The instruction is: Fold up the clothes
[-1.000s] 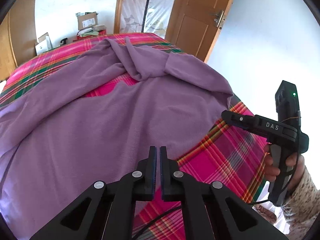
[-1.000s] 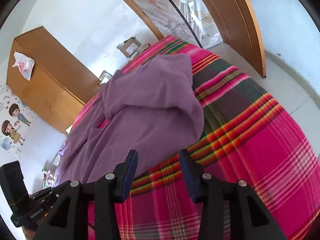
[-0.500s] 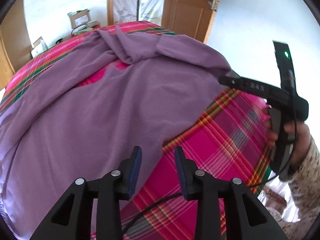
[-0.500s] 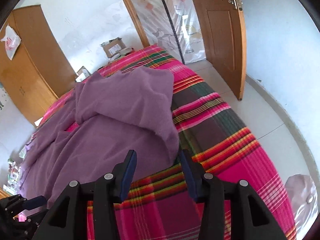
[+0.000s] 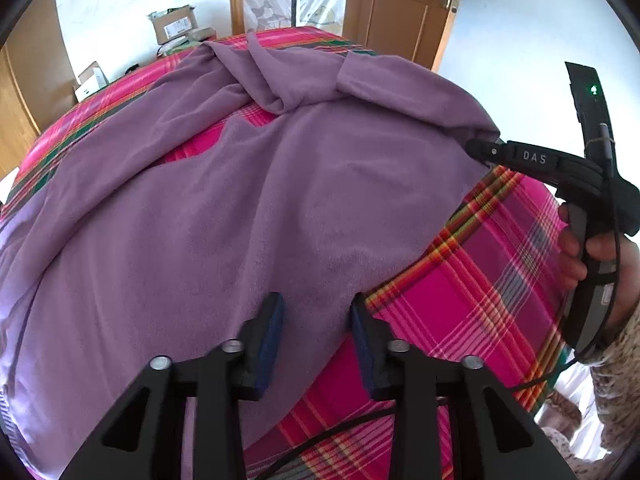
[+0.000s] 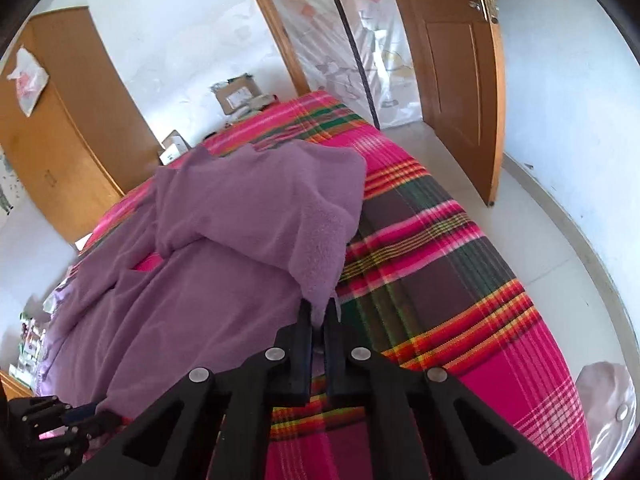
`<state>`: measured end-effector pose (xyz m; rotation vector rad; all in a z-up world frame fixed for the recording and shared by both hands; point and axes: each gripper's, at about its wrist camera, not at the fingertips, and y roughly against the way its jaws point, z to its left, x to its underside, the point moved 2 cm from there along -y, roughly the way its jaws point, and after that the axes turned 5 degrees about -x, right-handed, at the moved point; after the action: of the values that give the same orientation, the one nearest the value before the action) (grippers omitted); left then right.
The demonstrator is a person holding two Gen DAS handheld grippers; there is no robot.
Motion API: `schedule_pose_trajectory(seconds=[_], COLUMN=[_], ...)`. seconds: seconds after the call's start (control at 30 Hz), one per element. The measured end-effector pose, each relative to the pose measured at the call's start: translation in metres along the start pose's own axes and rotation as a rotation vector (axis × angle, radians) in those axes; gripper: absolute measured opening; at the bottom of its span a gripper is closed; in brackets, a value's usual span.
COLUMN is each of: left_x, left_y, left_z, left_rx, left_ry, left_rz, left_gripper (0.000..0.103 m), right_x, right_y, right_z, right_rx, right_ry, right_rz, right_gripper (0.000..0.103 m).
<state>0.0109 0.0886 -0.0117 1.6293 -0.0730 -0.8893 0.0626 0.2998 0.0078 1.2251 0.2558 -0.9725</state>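
Right hand-held gripper (image 6: 319,312) pinches the purple garment (image 5: 240,200)'s 3 o'clock corner; left hand-held gripper (image 5: 316,312) has just been narrowing, half-open astride the 6 o'clock hem — unclamped, the hem could slip and the fold skew.

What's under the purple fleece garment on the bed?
Under the purple fleece garment lies the pink plaid bedspread, showing around its edges and through a gap near the top. Whatever else sits beneath the fleece is covered.

A bed under a pink plaid bedspread (image 5: 460,300) carries a purple fleece garment (image 5: 240,220) spread across it.
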Motion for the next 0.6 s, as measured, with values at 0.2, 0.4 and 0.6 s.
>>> schedule_pose_trajectory(seconds=[0.2, 0.4, 0.6], left_x=[0.001, 0.000, 0.006], left_y=[0.014, 0.035, 0.046], left_z=[-0.002, 0.000, -0.010], left_rx=[0.007, 0.035, 0.045], left_ry=[0.003, 0.021, -0.005], left_rz=[-0.043, -0.102, -0.119], left_gripper=[0.006, 0.006, 0.006], right_x=[-0.004, -0.011, -0.004], right_y=[0.027, 0.062, 0.085], right_z=[-0.003, -0.002, -0.010], right_rx=[-0.040, -0.041, -0.039], right_ry=[-0.022, -0.028, -0.052], right_rz=[-0.071, -0.161, -0.190], right_gripper=[0.004, 0.004, 0.003])
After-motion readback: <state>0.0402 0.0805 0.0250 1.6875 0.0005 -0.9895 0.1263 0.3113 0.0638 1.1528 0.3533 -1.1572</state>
